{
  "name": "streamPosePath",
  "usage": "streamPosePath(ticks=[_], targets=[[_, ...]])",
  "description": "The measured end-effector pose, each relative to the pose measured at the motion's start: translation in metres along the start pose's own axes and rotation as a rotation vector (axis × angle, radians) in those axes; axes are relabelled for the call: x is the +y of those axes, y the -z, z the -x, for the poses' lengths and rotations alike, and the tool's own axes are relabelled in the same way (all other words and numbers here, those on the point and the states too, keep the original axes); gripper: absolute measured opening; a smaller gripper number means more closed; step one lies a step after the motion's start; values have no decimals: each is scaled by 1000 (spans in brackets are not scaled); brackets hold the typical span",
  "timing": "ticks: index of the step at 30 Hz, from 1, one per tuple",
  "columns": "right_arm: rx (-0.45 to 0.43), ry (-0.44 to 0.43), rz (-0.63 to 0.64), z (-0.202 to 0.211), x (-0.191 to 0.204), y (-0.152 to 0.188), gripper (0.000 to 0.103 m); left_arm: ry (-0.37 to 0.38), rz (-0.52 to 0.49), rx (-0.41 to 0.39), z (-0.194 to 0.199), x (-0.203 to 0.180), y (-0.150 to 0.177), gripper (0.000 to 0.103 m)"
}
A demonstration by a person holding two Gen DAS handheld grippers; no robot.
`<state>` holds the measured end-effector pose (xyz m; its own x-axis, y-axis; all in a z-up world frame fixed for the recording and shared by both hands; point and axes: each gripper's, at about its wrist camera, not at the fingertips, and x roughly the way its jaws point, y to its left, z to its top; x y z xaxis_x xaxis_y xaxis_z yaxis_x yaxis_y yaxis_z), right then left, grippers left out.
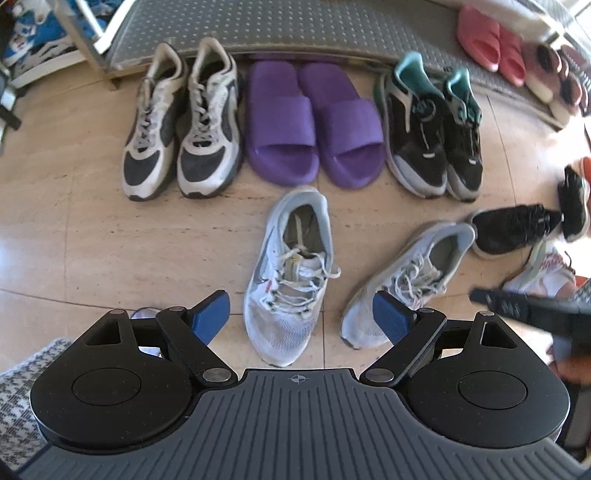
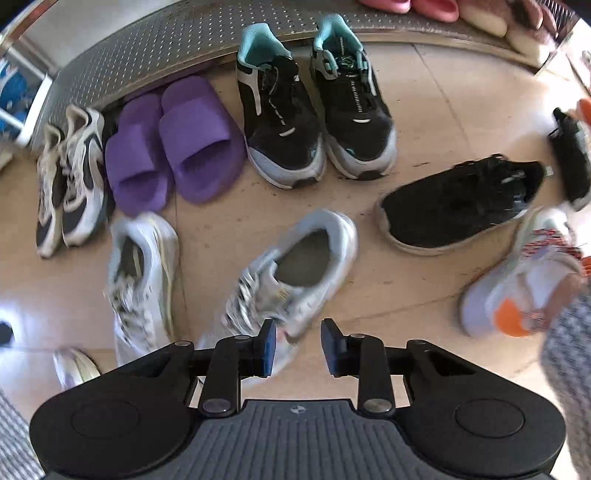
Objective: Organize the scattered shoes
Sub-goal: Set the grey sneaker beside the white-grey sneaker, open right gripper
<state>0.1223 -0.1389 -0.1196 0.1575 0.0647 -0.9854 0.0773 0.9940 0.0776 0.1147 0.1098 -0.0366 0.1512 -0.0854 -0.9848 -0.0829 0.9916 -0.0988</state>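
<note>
Two grippers were seen, both empty. Left gripper [image 1: 301, 315] was spread wide, hovering over the toe of a grey sneaker [image 1: 290, 273] lying heel-away on the floor [image 1: 74, 229]. Right gripper [image 2: 298, 347] was held partly apart, nothing between the pads, poised just above the toe end of the second grey sneaker [image 2: 291, 273], which was angled off-line; that view was motion-blurred.

Judged done: three pairs were lined up against the metal rack [image 1: 295, 26] — white-grey trainers [image 1: 181, 122], purple slides [image 1: 314, 122], black-teal sneakers [image 1: 432, 125]. Pink slides [image 1: 491, 44] and others were already set on the rack.

Judged left: the grey pair was not yet aligned or placed in the row. To the right, a black shoe [image 2: 461, 206], another black one [image 2: 570, 155] and a white-orange sneaker [image 2: 517, 284] were still scattered. Roughly half was estimated complete.
</note>
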Motion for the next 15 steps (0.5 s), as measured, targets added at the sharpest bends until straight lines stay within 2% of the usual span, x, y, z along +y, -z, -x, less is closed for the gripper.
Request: streamPosePath(ticks=[2, 4, 8, 12, 14, 15], targets=[[1, -25, -59, -11, 4, -6, 44, -3, 8, 3, -2, 1, -1, 89], [-8, -35, -104, -23, 9, -13, 58, -13, 40, 1, -3, 9, -4, 89], [-18, -7, -148, -49, 14, -26, 59, -37, 110, -11, -3, 29, -12, 89], [7, 19, -133, -78, 18, -34, 51, -58, 183, -28, 0, 49, -19, 89], [26, 46, -54, -91, 26, -34, 40, -59, 211, -33, 1, 56, -22, 89], [37, 60, 12, -98, 33, -32, 29, -60, 231, -32, 1, 61, -23, 89]])
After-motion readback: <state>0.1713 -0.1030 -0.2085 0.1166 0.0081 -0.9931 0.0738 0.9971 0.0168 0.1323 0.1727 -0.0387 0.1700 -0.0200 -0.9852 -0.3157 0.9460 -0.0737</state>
